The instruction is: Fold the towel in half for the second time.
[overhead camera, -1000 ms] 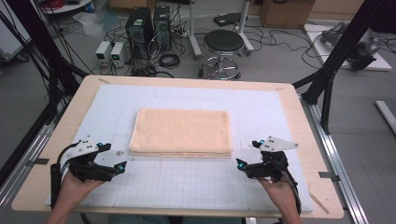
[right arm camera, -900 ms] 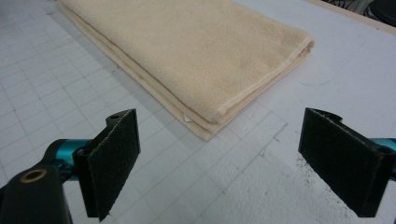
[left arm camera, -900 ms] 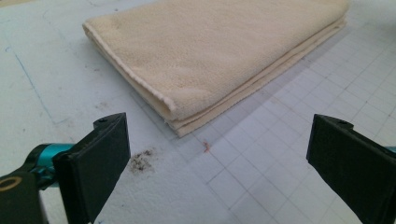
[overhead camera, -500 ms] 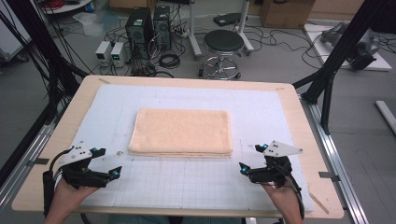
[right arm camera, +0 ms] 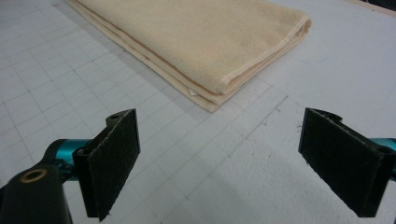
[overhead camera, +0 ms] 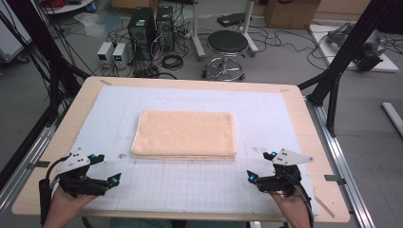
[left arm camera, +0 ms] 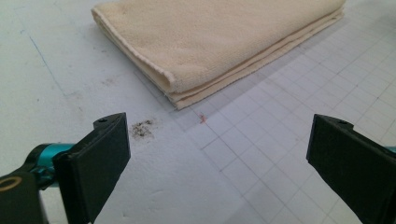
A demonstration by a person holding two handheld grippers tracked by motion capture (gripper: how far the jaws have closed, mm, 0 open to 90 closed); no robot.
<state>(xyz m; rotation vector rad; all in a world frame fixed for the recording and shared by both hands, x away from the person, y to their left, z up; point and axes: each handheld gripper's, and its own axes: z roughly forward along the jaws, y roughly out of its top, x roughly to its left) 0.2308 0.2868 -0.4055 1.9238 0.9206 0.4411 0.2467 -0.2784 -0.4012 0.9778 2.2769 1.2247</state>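
High view first: a wooden table carries a white mat whose near half is ruled in a grid; beyond the table's far edge lie a grey floor, a round black stool, two computer towers and loose cables; black frame posts stand on both sides.

A folded peach towel lies flat at the middle of the mat, its long axis running parallel to the table's near edge; the stacked layer edges face the near edge, and the far side looks smooth.

Relative to the towel, the left gripper sits nearer the person and off the towel's left near corner, apart from it; the right gripper sits nearer the person and off the right near corner, also apart.

Left gripper view: the jaws stand wide with nothing between them; the towel's corner lies ahead on the mat, a dark smudge just short of it.

Right gripper view: the jaws likewise stand wide and hold nothing; the towel's other near corner lies ahead.
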